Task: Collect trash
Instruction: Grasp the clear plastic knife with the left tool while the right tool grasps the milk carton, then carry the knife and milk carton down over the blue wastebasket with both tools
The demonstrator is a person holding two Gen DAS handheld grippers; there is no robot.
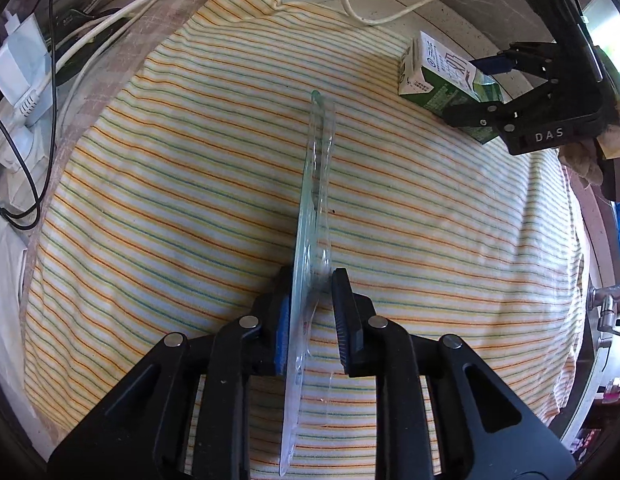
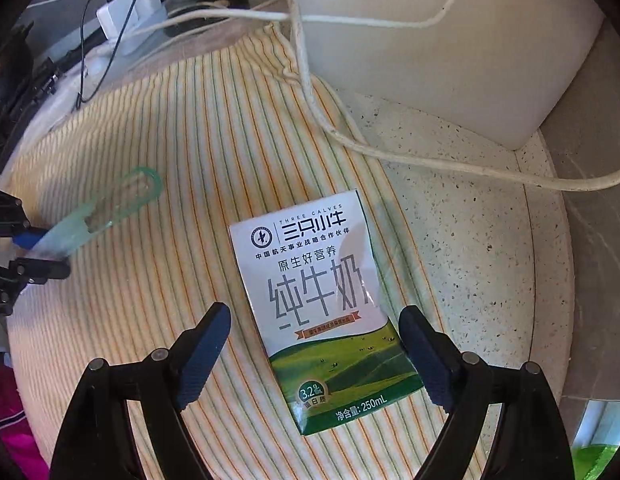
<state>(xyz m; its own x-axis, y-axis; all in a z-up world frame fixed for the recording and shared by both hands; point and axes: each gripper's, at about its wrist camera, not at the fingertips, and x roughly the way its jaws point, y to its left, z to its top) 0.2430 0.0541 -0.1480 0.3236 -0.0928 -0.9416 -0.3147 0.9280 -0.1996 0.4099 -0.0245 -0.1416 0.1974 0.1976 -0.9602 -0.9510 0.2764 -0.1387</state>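
Looking down both grippers, we see a striped cloth (image 1: 190, 200) spread over a speckled counter (image 2: 470, 208). Our left gripper (image 1: 310, 312) has a clear plastic blister pack (image 1: 316, 184) standing on edge between its fingers; the blue pad (image 1: 283, 332) lies against one face, while the opposite finger stands slightly off it, so we read the grip as slackened. Our right gripper (image 2: 314, 352) is spread wide astride a milk carton (image 2: 322, 308) lying flat near the cloth's edge, untouched. A white cable (image 2: 390, 152) crosses the counter beside it.
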